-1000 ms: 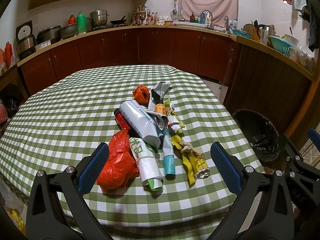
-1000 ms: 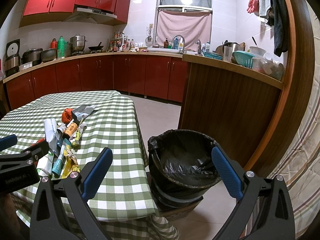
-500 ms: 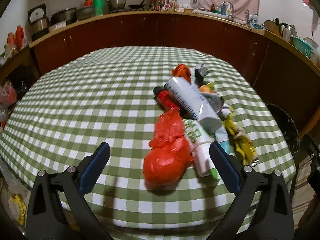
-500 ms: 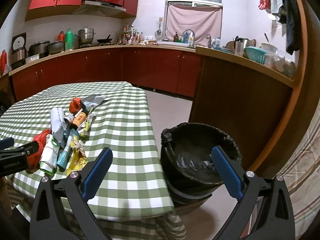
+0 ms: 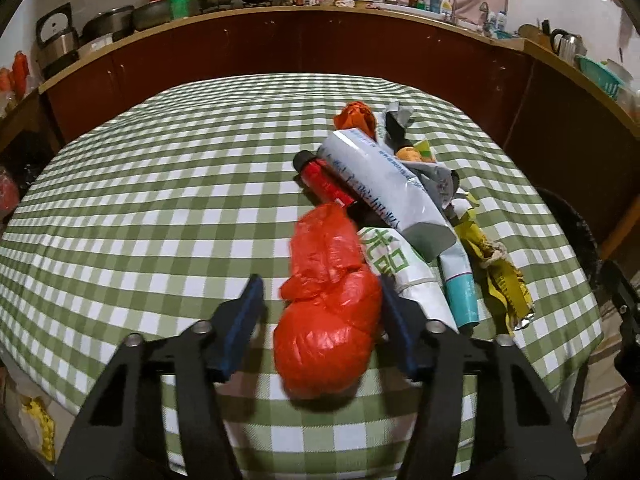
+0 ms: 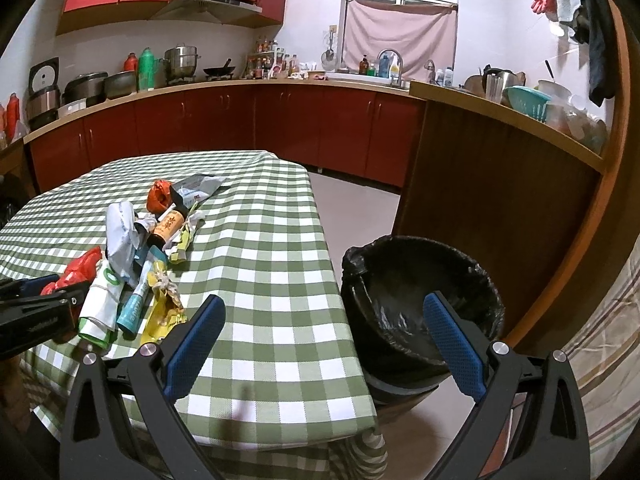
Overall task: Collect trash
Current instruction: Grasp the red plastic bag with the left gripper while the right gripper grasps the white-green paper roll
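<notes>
A heap of trash lies on the green checked table [image 5: 160,208]: a crumpled red plastic bag [image 5: 328,312], a white-green packet [image 5: 400,268], a grey mailer bag [image 5: 384,184], a teal tube [image 5: 460,296], a yellow wrapper [image 5: 504,280] and a red can [image 5: 324,182]. My left gripper [image 5: 320,284] straddles the red bag, its jaws closing. The right pad [image 5: 394,320] is at the bag's side, while a gap shows at the left pad. My right gripper [image 6: 324,302] stands open and holds nothing, above the table's corner beside the black-lined bin [image 6: 420,292].
An orange crumpled bag [image 5: 356,118] and a brown bottle [image 6: 170,226] lie at the heap's far end. The bin stands on the floor right of the table. A wooden counter [image 6: 500,168] rises behind it. Red cabinets with pots run along the far wall.
The left gripper has come down and forward onto the red bag, and its jaws have narrowed from wide to close around it. The right gripper has dipped a little toward the table corner.
</notes>
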The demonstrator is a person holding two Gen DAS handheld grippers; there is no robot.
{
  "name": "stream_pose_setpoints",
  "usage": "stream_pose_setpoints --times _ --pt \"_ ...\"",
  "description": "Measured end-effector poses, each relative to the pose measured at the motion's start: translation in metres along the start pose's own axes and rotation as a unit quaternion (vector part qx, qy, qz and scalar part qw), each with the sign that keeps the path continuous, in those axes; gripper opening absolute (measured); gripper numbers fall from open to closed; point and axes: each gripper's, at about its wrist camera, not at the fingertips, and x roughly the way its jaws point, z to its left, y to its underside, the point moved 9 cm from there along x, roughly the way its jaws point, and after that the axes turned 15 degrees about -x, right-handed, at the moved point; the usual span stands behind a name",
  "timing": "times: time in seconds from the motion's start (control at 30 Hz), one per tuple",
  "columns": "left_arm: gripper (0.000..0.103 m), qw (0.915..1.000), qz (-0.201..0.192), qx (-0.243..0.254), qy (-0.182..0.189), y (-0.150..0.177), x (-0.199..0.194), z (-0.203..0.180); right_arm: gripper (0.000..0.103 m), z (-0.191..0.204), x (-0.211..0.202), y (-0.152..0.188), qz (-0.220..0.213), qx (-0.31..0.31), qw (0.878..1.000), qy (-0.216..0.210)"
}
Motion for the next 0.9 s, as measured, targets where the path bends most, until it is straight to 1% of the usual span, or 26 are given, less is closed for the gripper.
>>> stream_pose_setpoints --times 0.03,0.07,0.2,0.3,0.5,0.7,0.73,0.77,0.83,0.9 --pt "0.044 1.0 0.002 0.002 0.006 0.0 0.001 -0.002 0.096 0.0 0.001 0.0 0.0 0.0 1.0 -0.001" --pt "0.042 0.9999 0.003 0.006 0.01 0.0 0.002 -0.003 0.096 0.001 0.001 0.001 0.0 0.001 1.0 -0.001" --pt "0.04 0.9997 -0.006 0.02 0.013 -0.001 -0.001 -0.005 0.096 0.005 0.002 0.0 0.001 0.0 1.0 -0.006" --pt "0.04 0.9997 -0.011 0.021 0.01 -0.002 -0.005 -0.001 0.096 0.01 0.002 -0.001 0.001 -0.001 1.0 -0.013" --pt "0.04 0.9998 -0.018 0.011 -0.006 -0.007 -0.013 0.023 0.096 0.032 0.001 -0.008 -0.007 -0.01 0.999 -0.036" --pt "0.04 0.9989 -0.029 -0.007 -0.037 -0.014 -0.021 0.062 0.094 0.068 -0.004 -0.026 -0.025 -0.032 0.997 -0.066" --pt "0.04 0.9986 -0.03 -0.011 -0.042 -0.016 -0.022 0.071 0.089 0.073 -0.004 -0.029 -0.027 -0.035 0.996 -0.072" --pt "0.04 0.9983 -0.031 -0.015 -0.047 -0.017 -0.023 0.077 0.076 0.08 -0.005 -0.031 -0.029 -0.038 0.996 -0.079" --pt "0.04 0.9977 -0.034 -0.021 -0.055 -0.018 -0.025 0.091 0.061 0.094 -0.003 -0.035 -0.024 -0.046 0.994 -0.094" --pt "0.04 0.9971 -0.037 -0.027 -0.062 -0.02 -0.028 0.104 0.06 0.108 -0.002 -0.036 -0.021 -0.049 0.992 -0.113"
